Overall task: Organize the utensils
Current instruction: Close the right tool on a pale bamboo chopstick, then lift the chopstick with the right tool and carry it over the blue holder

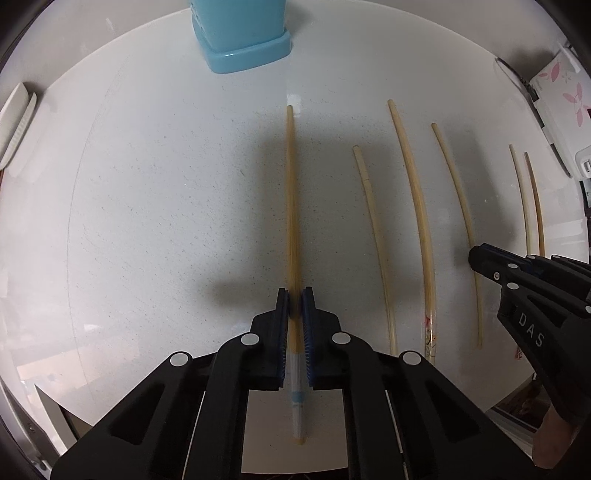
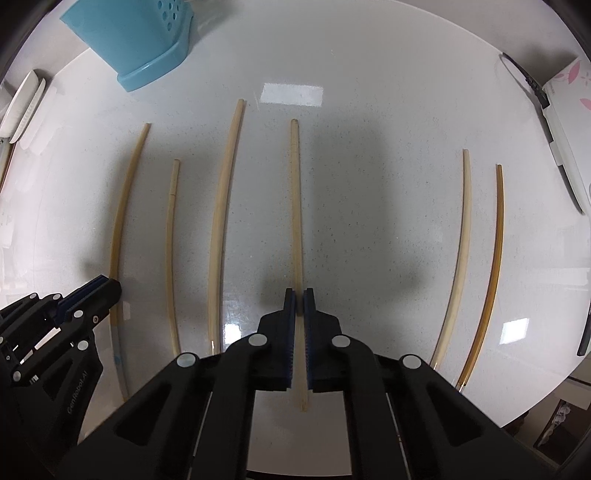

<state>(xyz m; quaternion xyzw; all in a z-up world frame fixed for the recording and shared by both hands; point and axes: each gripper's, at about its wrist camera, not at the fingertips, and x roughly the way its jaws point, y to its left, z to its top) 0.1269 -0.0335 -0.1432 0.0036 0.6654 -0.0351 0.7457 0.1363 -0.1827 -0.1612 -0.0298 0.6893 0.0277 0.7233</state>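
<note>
Several wooden chopsticks lie side by side on the white table point(image 1: 147, 221). My left gripper point(image 1: 295, 295) is shut on the leftmost chopstick point(image 1: 291, 206), which has a clear end with a blue band. My right gripper point(image 2: 299, 295) is shut on a pale chopstick point(image 2: 295, 206) in the middle of the row. Each gripper shows in the other's view, the right gripper point(image 1: 476, 258) at the right edge, the left gripper point(image 2: 110, 291) at the lower left. A blue utensil holder point(image 1: 240, 33) stands at the far edge, and it also shows in the right wrist view point(image 2: 136, 44).
Two chopsticks point(image 2: 221, 206) lie between the held ones, two more point(image 2: 480, 266) to the right. A white dish point(image 1: 14, 125) sits at the far left. A floral box point(image 1: 561, 96) and a black-edged item point(image 2: 532, 81) lie at the far right. The table's front edge is near.
</note>
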